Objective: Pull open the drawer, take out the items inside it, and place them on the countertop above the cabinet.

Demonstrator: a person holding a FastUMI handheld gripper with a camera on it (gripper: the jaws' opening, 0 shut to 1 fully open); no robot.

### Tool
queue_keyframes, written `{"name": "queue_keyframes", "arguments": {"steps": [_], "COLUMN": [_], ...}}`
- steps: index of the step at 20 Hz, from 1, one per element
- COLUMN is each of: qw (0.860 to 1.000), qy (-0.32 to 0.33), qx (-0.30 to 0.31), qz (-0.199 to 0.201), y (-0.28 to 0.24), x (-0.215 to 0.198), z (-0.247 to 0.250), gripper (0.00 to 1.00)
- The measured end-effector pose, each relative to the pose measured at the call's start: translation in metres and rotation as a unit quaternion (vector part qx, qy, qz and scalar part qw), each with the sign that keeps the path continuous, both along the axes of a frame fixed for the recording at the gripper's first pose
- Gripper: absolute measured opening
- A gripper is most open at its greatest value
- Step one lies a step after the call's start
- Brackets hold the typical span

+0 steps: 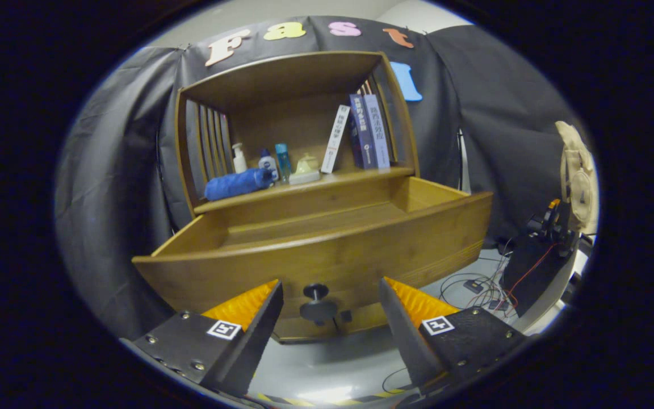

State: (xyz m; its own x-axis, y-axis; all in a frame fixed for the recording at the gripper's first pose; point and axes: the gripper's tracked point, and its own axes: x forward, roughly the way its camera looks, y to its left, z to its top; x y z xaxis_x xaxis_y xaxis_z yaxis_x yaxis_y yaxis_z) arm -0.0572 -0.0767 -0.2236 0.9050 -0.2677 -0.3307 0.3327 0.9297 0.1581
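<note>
**Drawer out, claw spread at the knob**

While the drawer (327, 250) stands pulled well out of the cabinet (293, 74), the claw (330, 298) is spread wide, its fingers apart on either side of the dark knob (317, 304) without touching it. The drawer's visible floor looks bare. On the table above lie a blue folded umbrella (236, 183), small bottles (270, 162), a pale dish and leaning books (361, 136)

Three books (361, 136) are stood against the shelf's right side, small bottles (270, 162) are lined up left of them, and cables (483, 284) are strewn over the floor.
</note>
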Motion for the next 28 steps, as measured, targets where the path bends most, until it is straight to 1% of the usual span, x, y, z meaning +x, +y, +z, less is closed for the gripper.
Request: {"name": "queue_keyframes", "arguments": {"steps": [2,6,7,8,10,12,14,18,22,28], "qw": [1.0,1.0,1.0,0.999,0.999,0.997,0.996,0.997,0.998,0.996], "qy": [0.008,-0.007,0.0,0.016,-0.002,-0.002,-0.009,-0.025,-0.043,-0.067], "qx": [-0.005,-0.005,-0.002,0.005,-0.021,-0.062,-0.084,-0.061,-0.013,-0.039], "qz": [0.005,0.004,0.008,0.027,0.033,0.039,0.041,0.043,0.047,0.04], "y": [0.003,0.001,0.003,0.011,0.015,0.017,0.019,0.016,0.012,0.007], "x": [0.005,0.021,0.029,0.034,0.044,0.048,0.052,0.064,0.084,0.116], "z": [-0.012,-0.021,-0.03,-0.04,-0.034,-0.03,-0.027,-0.027,-0.03,-0.024], "gripper": [1.0,1.0,1.0,1.0,0.98,0.98,0.98,0.98,0.98,0.98]}}
